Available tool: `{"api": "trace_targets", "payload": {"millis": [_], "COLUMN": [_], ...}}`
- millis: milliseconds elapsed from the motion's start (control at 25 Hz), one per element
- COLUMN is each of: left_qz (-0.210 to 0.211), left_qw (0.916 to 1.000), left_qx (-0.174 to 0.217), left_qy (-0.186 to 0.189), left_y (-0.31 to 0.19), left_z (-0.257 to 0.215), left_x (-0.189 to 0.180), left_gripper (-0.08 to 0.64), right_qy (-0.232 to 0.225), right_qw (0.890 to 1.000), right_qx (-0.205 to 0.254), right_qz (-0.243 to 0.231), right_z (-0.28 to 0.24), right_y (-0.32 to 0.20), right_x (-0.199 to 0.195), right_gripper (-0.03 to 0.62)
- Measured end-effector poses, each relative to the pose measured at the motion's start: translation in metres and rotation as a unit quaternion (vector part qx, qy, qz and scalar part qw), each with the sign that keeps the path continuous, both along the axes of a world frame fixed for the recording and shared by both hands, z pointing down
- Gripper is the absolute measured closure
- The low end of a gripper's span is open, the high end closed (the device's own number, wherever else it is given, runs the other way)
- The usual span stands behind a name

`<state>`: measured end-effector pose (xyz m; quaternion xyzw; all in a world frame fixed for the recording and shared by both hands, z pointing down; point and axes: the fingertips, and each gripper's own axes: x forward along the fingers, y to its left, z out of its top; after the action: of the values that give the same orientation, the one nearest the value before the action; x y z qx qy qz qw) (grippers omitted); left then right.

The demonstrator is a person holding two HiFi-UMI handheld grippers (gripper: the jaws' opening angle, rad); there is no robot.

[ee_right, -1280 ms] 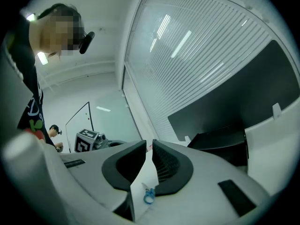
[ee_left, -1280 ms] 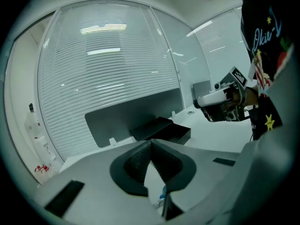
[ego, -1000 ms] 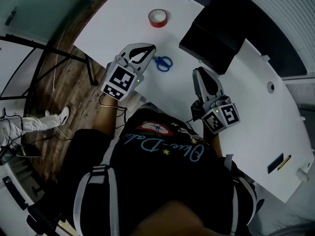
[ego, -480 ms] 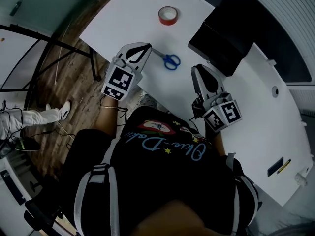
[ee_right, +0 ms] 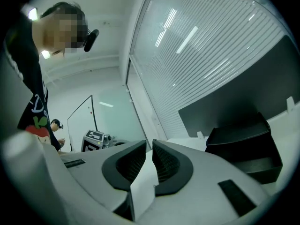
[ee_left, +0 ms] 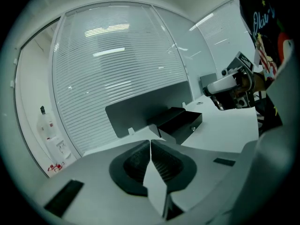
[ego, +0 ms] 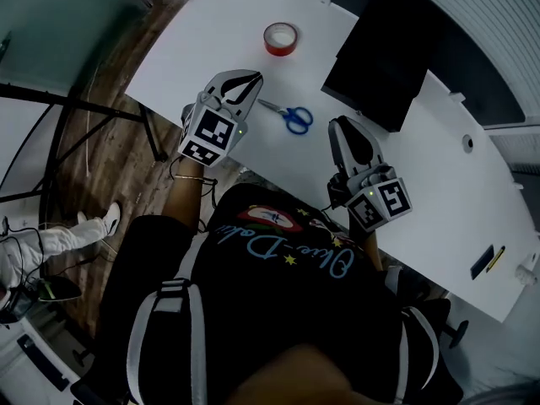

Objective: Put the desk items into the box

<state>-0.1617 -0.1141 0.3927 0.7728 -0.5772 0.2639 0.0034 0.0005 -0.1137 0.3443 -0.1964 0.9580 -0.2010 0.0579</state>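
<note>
The white tabletop (ego: 219,40) runs from the upper left to the lower right of the head view, with wooden floor (ego: 110,133) along its left edge. A person in a black shirt (ego: 278,310) stands at its near edge, holding a claw in each hand.

The black box (ego: 384,57) sits at the far side of the tabletop, right of centre. Its dark inside shows in the left gripper view (ee_left: 180,121) and in the right gripper view (ee_right: 243,144).

The left claw (ego: 253,76) is over the tabletop near its left edge. Its jaws are together at the tips (ee_left: 150,142), with nothing between them. The right claw (ego: 337,123) is over the near edge, in front of the box and apart from it. Its jaws are drawn together to a thin slit (ee_right: 151,143), also with nothing between them.

The red tape (ego: 281,49) lies flat on the tabletop beyond the left claw, well left of the box. The blue scissors (ego: 287,115) lie between the two claws, just right of the left claw's tip, with the handles toward the right claw. A small black item (ego: 481,264) and a yellow pen (ego: 496,256) lie side by side at the tabletop's far right end, well away from both claws.
</note>
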Motion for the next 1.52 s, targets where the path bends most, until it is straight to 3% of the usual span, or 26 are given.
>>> {"api": "trace_targets", "payload": {"millis": [520, 880, 1200, 1520], "left_qz": [0.076, 0.146, 0.214, 0.273], "left_qw": [0.9965, 0.9862, 0.9695, 0.9403], "left_qx": [-0.017, -0.038, -0.059, -0.090], "left_qy": [-0.030, -0.068, -0.105, -0.183], "left_y": [-0.035, -0.059, -0.083, -0.112], "left_z": [0.021, 0.042, 0.066, 0.099], "left_x": [-0.034, -0.048, -0.045, -0.042], "left_gripper": [0.491, 0.472, 0.448, 0.417], "right_qy": [0.015, 0.010, 0.021, 0.041], "right_qw": [0.997, 0.991, 0.980, 0.968], "right_qx": [0.004, -0.001, -0.011, -0.022], "right_qz": [0.072, 0.135, 0.196, 0.246], "right_z": [-0.002, 0.003, 0.013, 0.020], "right_y": [-0.002, -0.001, 0.000, -0.001], "right_x": [-0.030, -0.041, -0.039, -0.028], "right_gripper": [0.552, 0.552, 0.552, 0.552]}}
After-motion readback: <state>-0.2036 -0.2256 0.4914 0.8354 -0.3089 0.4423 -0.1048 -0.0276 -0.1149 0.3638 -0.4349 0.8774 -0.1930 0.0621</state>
